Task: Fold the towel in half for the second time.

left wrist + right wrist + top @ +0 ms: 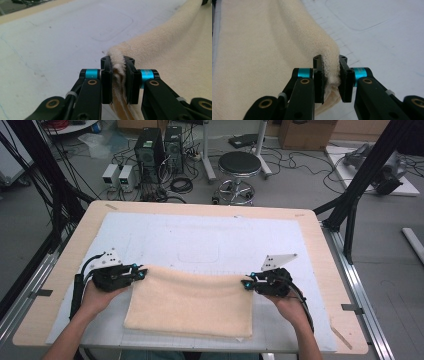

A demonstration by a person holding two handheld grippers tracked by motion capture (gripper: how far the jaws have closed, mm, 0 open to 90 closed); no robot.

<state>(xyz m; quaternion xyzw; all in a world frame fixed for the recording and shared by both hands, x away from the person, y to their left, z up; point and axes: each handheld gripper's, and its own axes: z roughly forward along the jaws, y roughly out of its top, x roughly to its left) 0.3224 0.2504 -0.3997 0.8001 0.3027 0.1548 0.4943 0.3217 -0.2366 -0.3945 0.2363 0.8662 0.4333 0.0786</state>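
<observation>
Currently the folded cream towel (190,302) lies on the surface (200,240); my left fingers (107,75) and right fingers (319,77) clamp its far corners. Soft, limp, probably light; corners grip best.

A cream terry towel (190,302), folded into a thick rectangle of several layers, lies on the near half of the pale mat. Its far edge forms a soft rounded ridge, and both far corners (117,58) (331,62) are lifted and pinched, while the near edge rests flat.
</observation>
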